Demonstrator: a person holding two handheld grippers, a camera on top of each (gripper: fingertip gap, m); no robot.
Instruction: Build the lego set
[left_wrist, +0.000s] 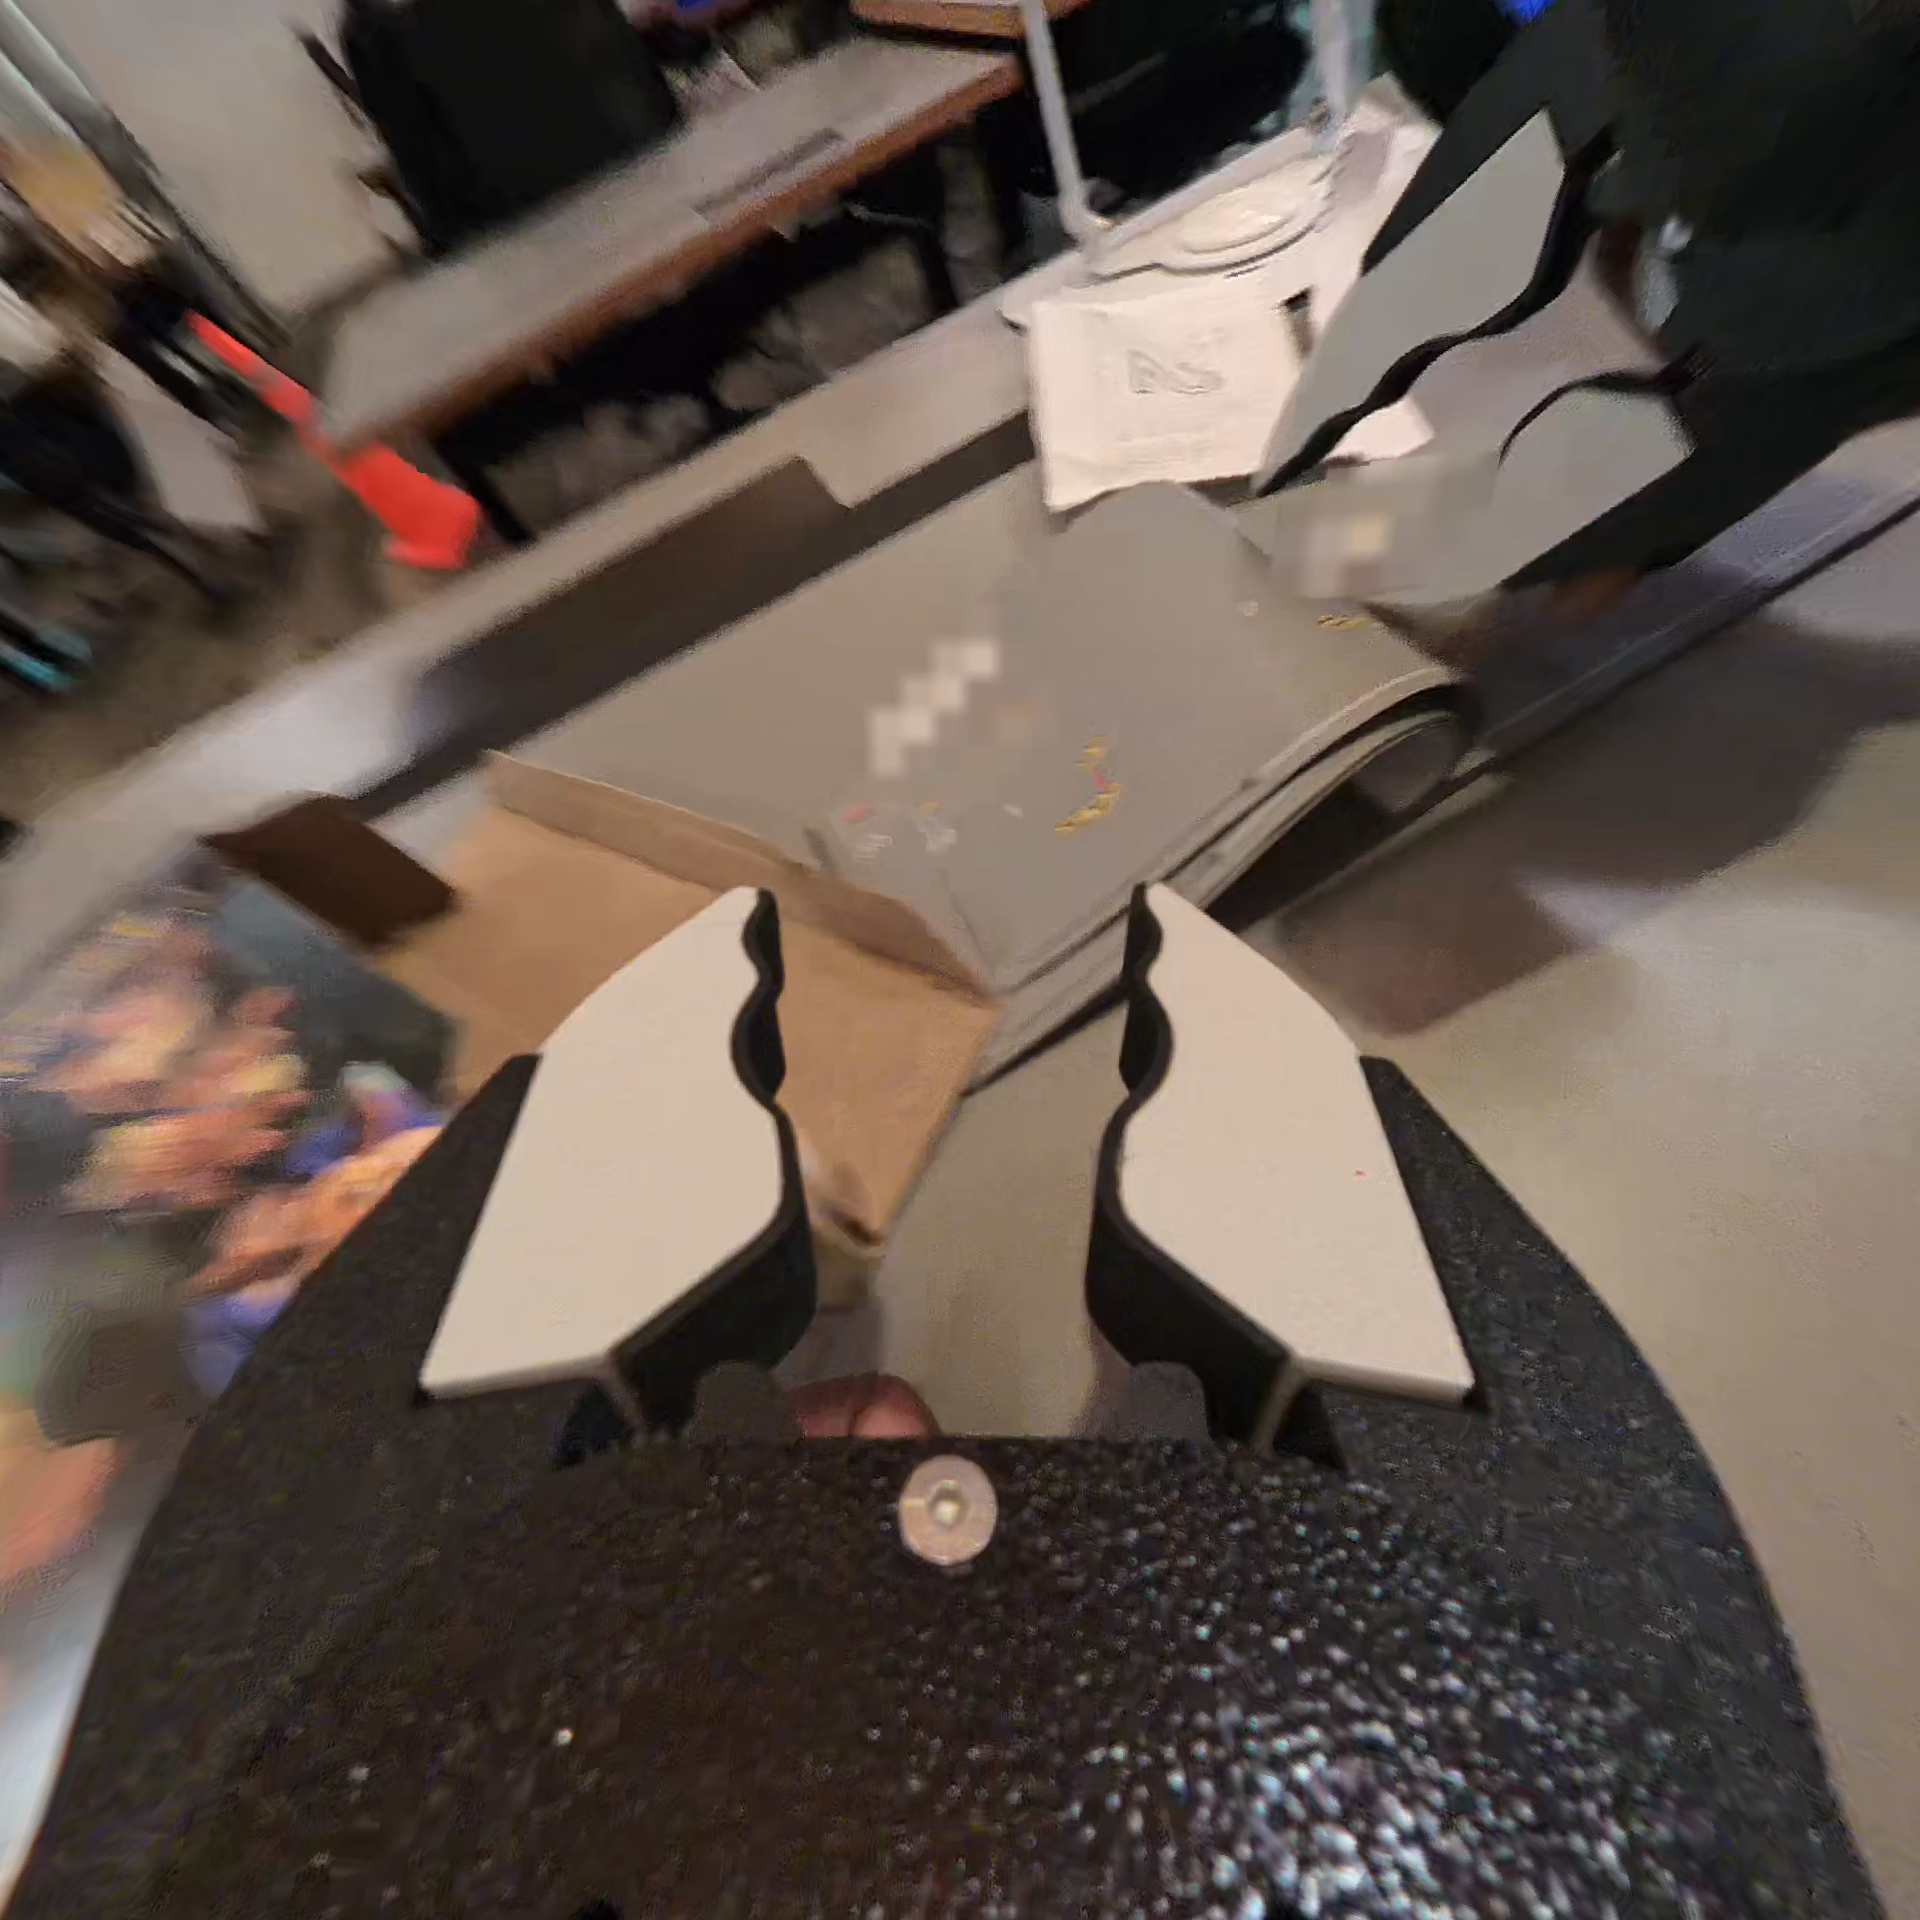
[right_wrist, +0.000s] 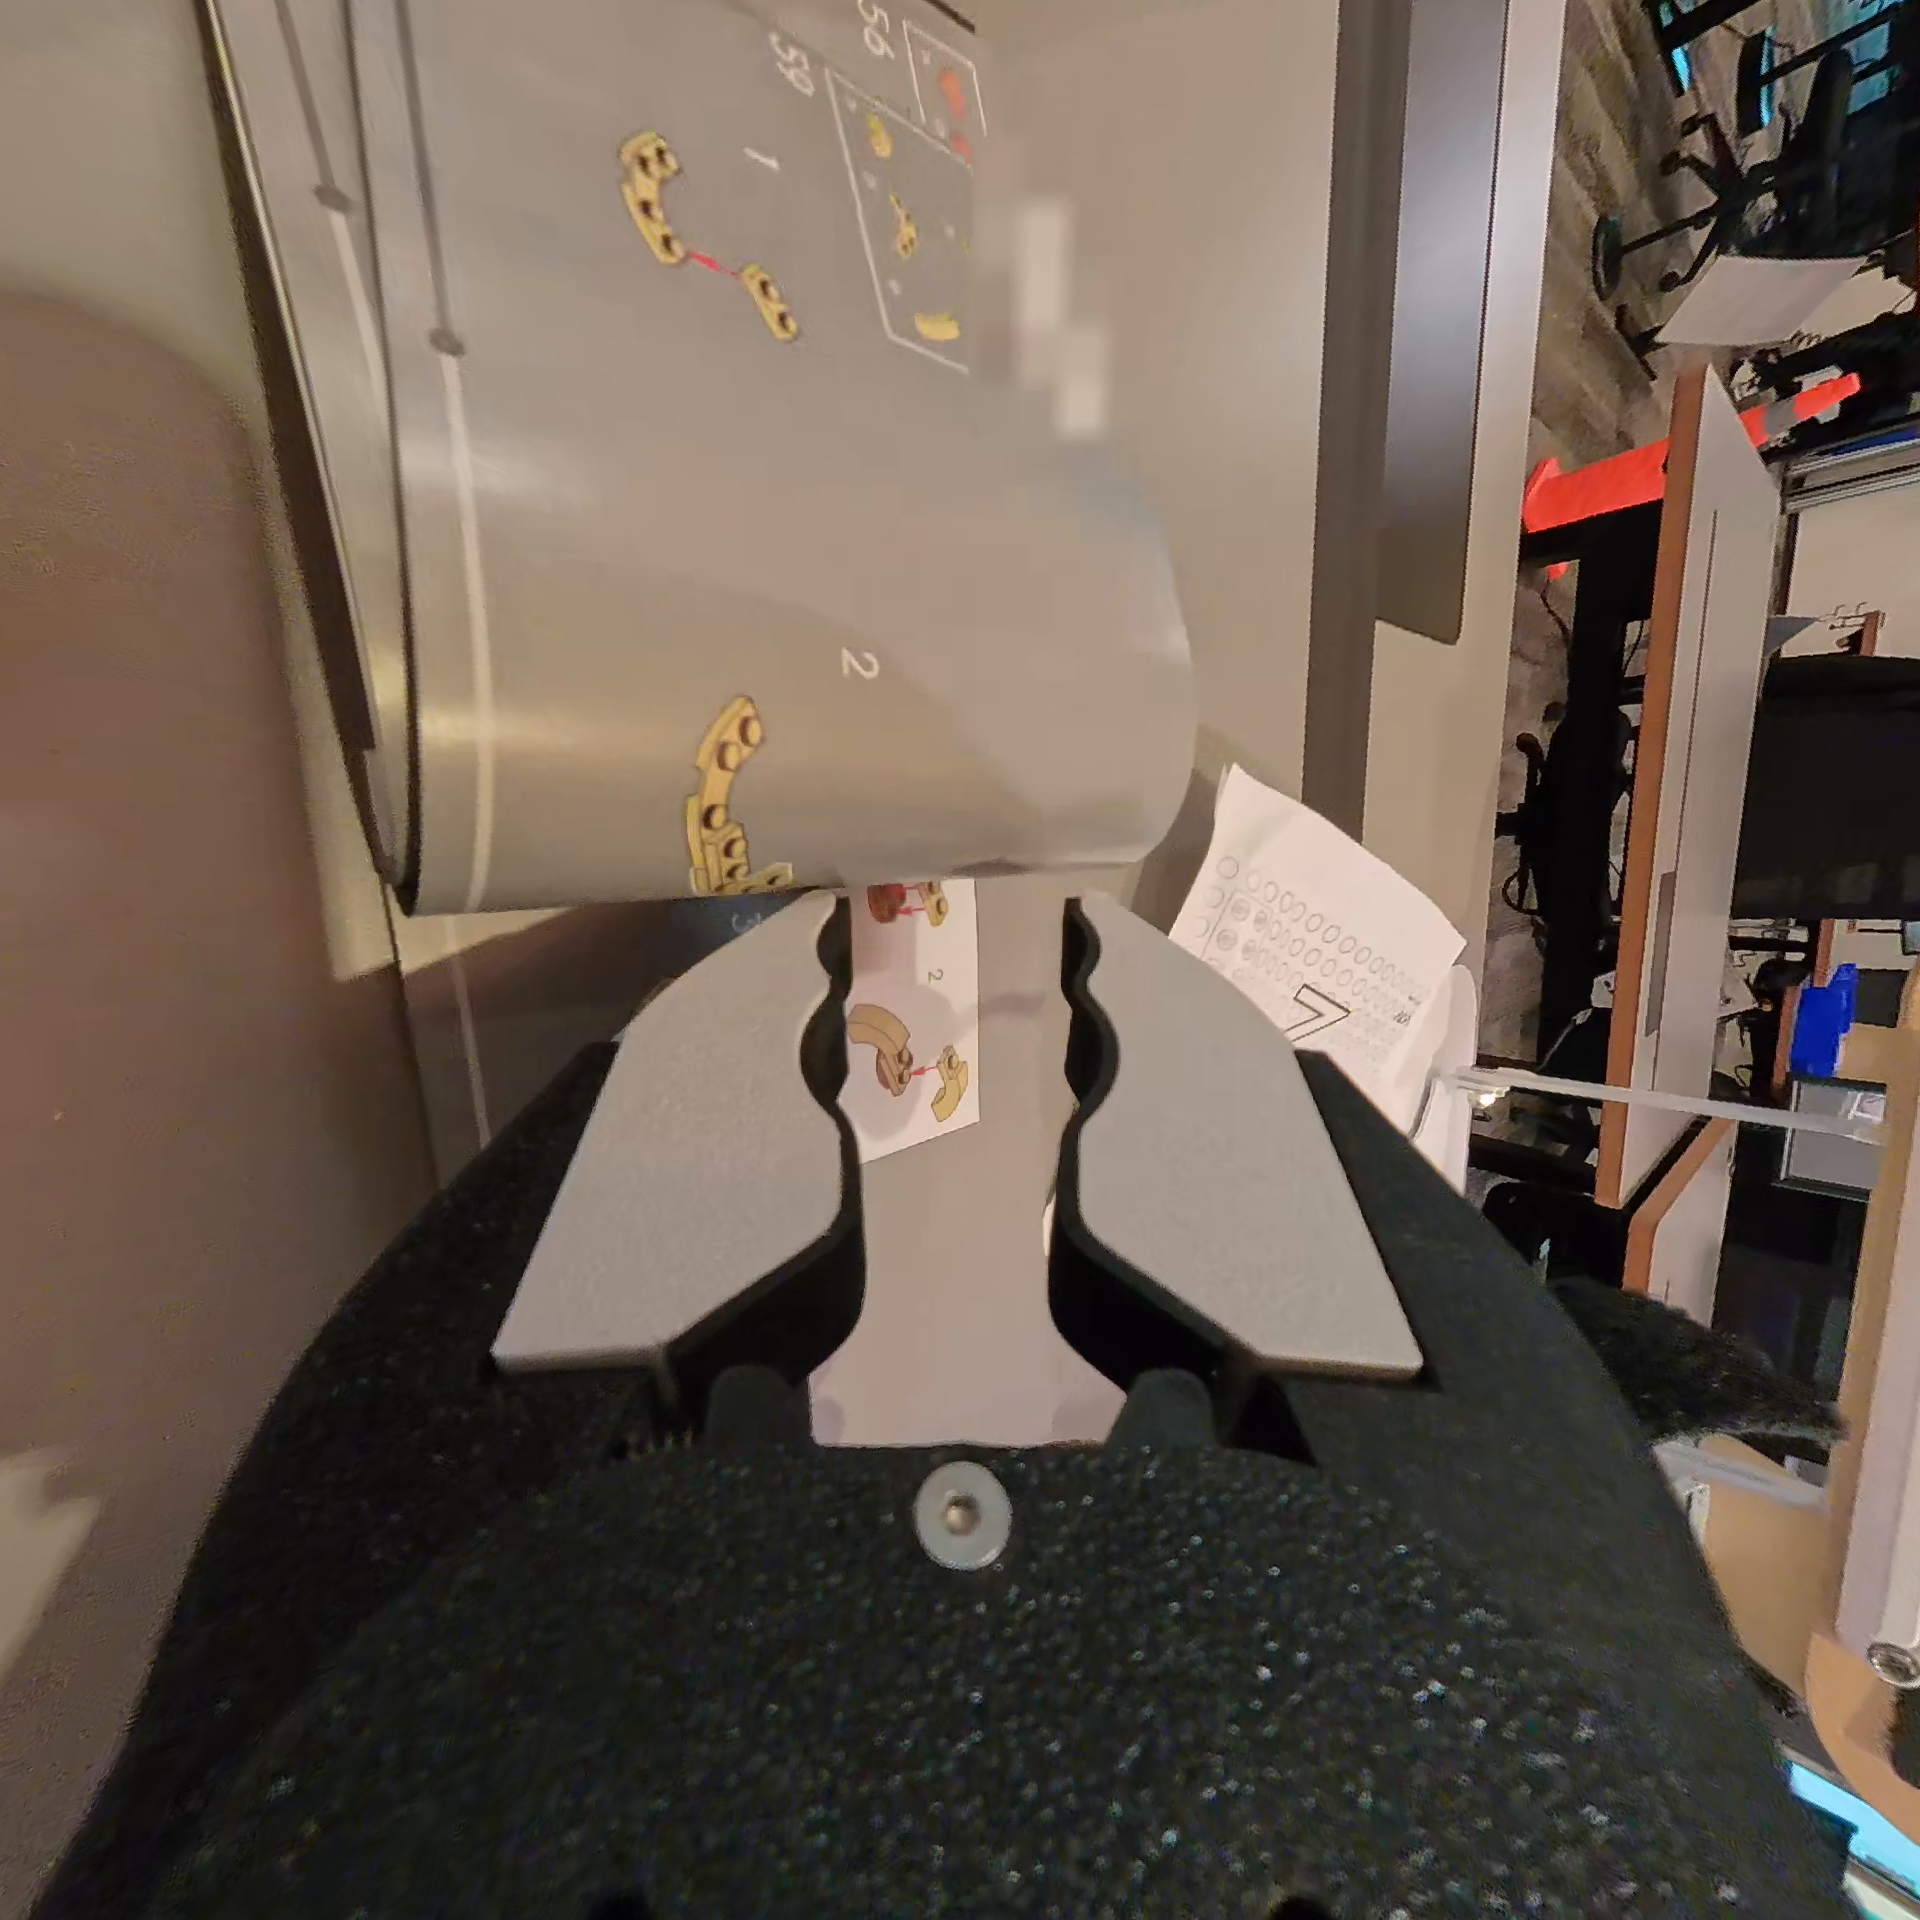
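Note:
The grey Lego instruction booklet (left_wrist: 1101, 675) lies open on the table, with small part drawings on its pages. My left gripper (left_wrist: 951, 914) is open and empty, held above the table short of the booklet's near edge. In the right wrist view, one booklet page (right_wrist: 727, 520) curls up in an arc just beyond my right gripper (right_wrist: 951, 914), which is open with its tips at the page's free edge. A flat page (right_wrist: 914, 1029) with drawings shows between its fingers. The right gripper also shows in the left wrist view (left_wrist: 1434, 343), over the booklet's far side. No loose bricks are visible.
A brown cardboard box flap (left_wrist: 707, 914) lies left of the booklet, beside a colourful printed box (left_wrist: 156, 1091). White paper sheets (left_wrist: 1153, 384) lie past the booklet, and one shows in the right wrist view (right_wrist: 1320, 966). An orange cone (left_wrist: 395, 478) stands beyond. About 20 centimetres separates my left fingertips from my right.

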